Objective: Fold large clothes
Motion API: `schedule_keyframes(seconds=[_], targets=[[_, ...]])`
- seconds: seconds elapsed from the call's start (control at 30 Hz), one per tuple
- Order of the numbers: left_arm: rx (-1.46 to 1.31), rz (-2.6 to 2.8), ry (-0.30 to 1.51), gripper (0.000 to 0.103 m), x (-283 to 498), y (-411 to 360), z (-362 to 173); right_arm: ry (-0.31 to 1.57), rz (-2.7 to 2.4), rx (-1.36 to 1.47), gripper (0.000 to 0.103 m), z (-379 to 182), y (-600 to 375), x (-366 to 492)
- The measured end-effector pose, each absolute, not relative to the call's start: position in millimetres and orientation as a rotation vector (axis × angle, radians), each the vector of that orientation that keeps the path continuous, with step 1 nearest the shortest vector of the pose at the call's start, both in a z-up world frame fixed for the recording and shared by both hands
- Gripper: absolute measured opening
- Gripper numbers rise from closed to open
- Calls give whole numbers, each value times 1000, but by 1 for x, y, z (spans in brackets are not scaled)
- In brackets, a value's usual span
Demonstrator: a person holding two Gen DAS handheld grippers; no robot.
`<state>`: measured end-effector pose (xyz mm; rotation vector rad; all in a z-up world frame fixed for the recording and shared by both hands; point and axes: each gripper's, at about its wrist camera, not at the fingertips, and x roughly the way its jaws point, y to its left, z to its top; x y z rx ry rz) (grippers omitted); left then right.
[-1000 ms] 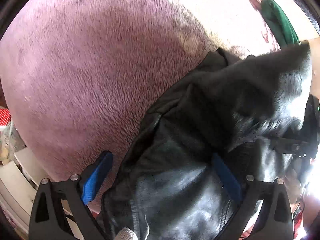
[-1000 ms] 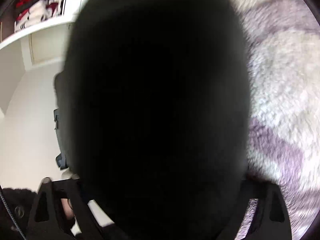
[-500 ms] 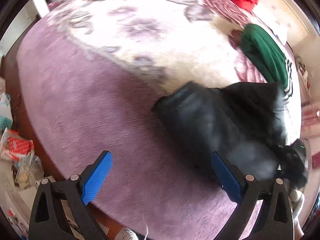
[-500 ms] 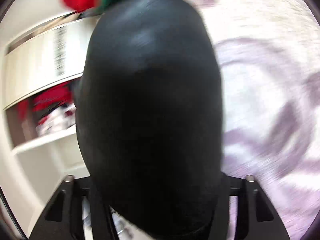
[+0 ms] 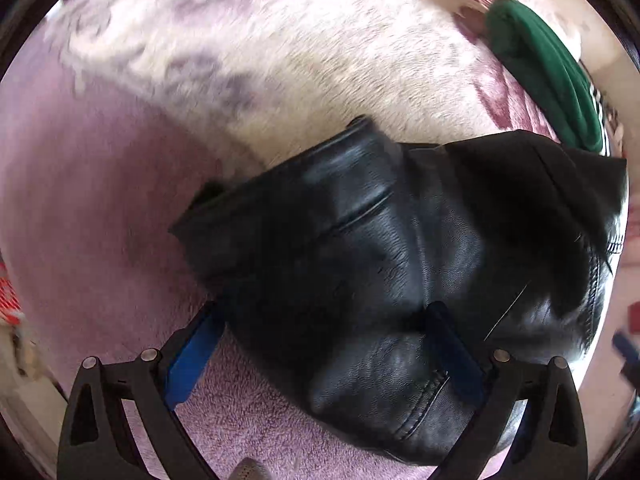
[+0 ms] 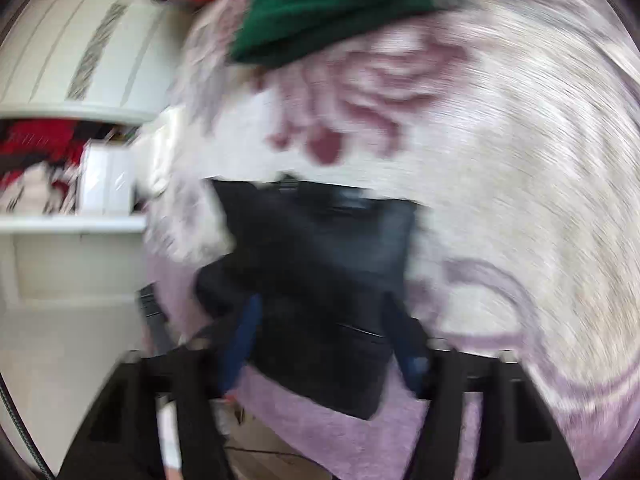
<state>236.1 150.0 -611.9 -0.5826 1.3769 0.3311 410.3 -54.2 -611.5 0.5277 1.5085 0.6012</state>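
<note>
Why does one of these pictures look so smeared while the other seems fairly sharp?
Right wrist view: heavy motion blur streaks the fluffy purple-and-cream blanket and softens the black leather jacket and the folded green garment. Left wrist view: the jacket's grain and stitching are crisp, with soft window glare on it; only the far edges blur, and the fisheye bends everything.

A plush blanket [image 5: 120,208], lilac and cream with flowers, covers the bed. Left of the right tongs, white shelves [image 6: 72,222] hold blurred, perhaps red, cloth.
</note>
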Motion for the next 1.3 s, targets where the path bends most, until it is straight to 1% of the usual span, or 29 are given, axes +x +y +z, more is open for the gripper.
schedule_keyframes(seconds=[0.07, 0.1, 0.13, 0.17, 0.2, 0.3, 0.4, 0.47, 0.5, 0.53, 0.57, 0.67, 0.7, 0.73, 0.77, 0.8, 0.83, 0.87, 0.93, 0.97, 1.03, 1.13, 1.23, 1.3], targets=[[-608, 323, 1377, 103, 233, 154, -614, 1540, 671, 455, 47, -616, -6, 437], [-614, 323, 1380, 103, 232, 155, -615, 1540, 641, 385, 44, -618, 12, 449], [-618, 322, 1378, 103, 231, 157, -616, 1548, 607, 335, 44, -622, 21, 451], [-626, 315, 1374, 103, 230, 158, -616, 1552, 568, 292, 40, -636, 32, 465], [-639, 305, 1371, 103, 229, 162, -618, 1560, 513, 252, 28, -651, 40, 477], [-686, 297, 1371, 103, 222, 171, -619, 1651, 464, 306, 27, -684, 50, 499], [-719, 322, 1342, 102, 205, 181, -597, 1691, 476, 256, 29, -667, 52, 504], [-765, 359, 1293, 102, 188, 193, -581, 1667, 515, 258, 36, -643, 56, 507], [-814, 396, 1265, 102, 178, 201, -575, 1644, 535, 274, 45, -622, 46, 501], [-871, 423, 1244, 102, 170, 206, -577, 1626, 546, 278, 51, -619, 41, 498], [-922, 432, 1231, 102, 165, 210, -582, 1613, 559, 276, 53, -613, 39, 495], [-1141, 407, 1206, 100, 167, 222, -616, 1615, 589, 270, 53, -606, 43, 488], [-1183, 390, 1180, 98, 171, 224, -623, 1628, 606, 282, 53, -607, 44, 486], [-1188, 395, 1168, 91, 174, 223, -626, 1636, 616, 292, 53, -611, 56, 486], [-1181, 382, 1143, 61, 180, 223, -626, 1643, 623, 298, 53, -612, 60, 486], [-1163, 368, 1130, 45, 183, 223, -625, 1641, 631, 295, 53, -617, 69, 487], [-1137, 381, 1124, 43, 183, 222, -623, 1636, 633, 274, 53, -620, 77, 489], [-1139, 381, 1113, 37, 180, 222, -622, 1633, 620, 247, 53, -626, 88, 492], [-1159, 370, 1108, 35, 172, 224, -628, 1639, 589, 205, 53, -646, 107, 502], [-1180, 368, 1103, 35, 168, 225, -634, 1642, 575, 188, 53, -656, 111, 506], [-1215, 352, 1091, 36, 160, 229, -641, 1654, 551, 183, 49, -676, 113, 509], [-1181, 363, 1108, 36, 167, 228, -639, 1668, 521, 194, 49, -694, 117, 517], [-1135, 373, 1146, 37, 174, 226, -627, 1696, 511, 218, 50, -683, 115, 518], [-1042, 377, 1182, 37, 178, 218, -606, 1681, 545, 247, 51, -661, 102, 508]])
